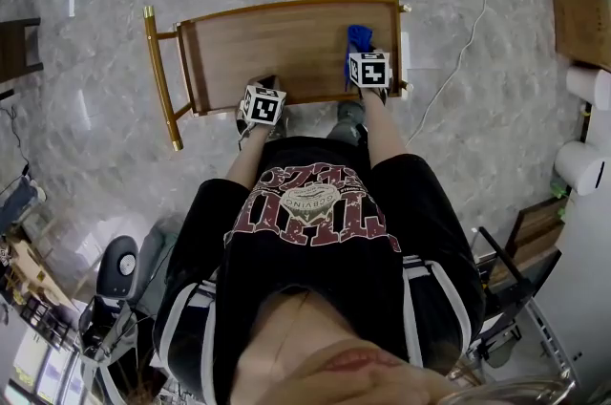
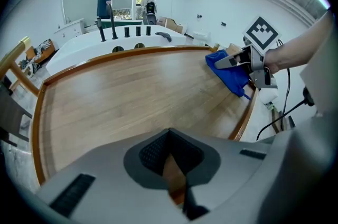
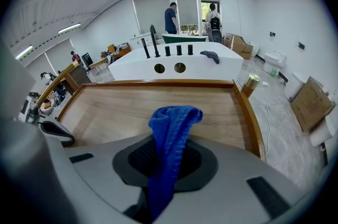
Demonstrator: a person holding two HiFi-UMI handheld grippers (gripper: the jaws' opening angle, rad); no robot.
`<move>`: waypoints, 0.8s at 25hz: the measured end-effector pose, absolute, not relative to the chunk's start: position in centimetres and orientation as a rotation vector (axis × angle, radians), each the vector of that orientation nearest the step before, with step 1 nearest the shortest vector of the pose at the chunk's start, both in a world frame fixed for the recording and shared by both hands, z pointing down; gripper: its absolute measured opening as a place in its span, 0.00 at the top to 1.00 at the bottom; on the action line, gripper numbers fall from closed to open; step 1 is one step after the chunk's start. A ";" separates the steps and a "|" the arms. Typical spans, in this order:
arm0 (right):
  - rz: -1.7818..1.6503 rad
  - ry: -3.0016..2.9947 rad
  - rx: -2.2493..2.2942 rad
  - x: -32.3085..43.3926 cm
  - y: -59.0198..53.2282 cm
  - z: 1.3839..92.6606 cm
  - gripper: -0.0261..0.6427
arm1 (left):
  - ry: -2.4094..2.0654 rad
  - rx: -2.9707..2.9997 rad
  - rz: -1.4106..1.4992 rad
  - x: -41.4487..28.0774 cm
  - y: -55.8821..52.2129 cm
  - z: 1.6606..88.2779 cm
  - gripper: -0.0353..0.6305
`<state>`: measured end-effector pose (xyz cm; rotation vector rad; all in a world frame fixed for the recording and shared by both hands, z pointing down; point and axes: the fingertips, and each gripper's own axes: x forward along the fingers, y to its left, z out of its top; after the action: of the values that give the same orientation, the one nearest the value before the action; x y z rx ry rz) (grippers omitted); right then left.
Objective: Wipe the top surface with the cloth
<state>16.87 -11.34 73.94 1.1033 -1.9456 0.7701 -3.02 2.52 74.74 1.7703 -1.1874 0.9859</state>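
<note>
The right tongs (image 3: 168, 136) pinch a fold of the blue cloth (image 3: 173, 120), which lies by the right rim of the wooden desk (image 1: 277, 45). The left tongs (image 2: 169, 138) are pressed together and empty at the near edge. Only a bunched fold is gripped, so a hard push may pull it free or snag the raised rim. Only the left gripper view shows the cloth meeting the wood, while the right gripper view shows the pinch.

The blue cloth (image 3: 171, 122) disappears between the fingers of the right gripper (image 3: 161, 167), its lower end out of sight.
</note>
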 end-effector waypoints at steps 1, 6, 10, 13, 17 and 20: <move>0.770 -1.953 1.091 16.4 -11.3 73.9 0.87 | -1.193 1.761 0.984 -3.4 2.7 74.7 0.88; 0.766 -1.982 1.036 13.8 -11.0 73.8 0.87 | -1.222 1.725 0.980 -4.9 3.6 74.5 0.88; 0.754 -2.001 1.008 12.2 -10.7 73.7 0.87 | -1.247 1.702 0.968 -6.0 4.3 74.3 0.88; 0.752 -2.010 0.986 11.3 -10.5 73.6 0.87 | -1.262 1.688 0.960 -6.6 4.9 74.2 0.88; 0.753 -2.029 0.954 10.0 -10.2 73.5 0.87 | -1.277 1.673 0.957 -7.2 5.5 74.1 0.88; 0.746 -2.044 0.917 8.8 -10.0 73.5 0.87 | -1.288 1.661 0.951 -7.5 5.8 74.2 0.88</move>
<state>8.75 -10.01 73.50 0.9173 -2.0445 0.7462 -7.55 5.81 74.17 1.6614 -1.2884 0.9512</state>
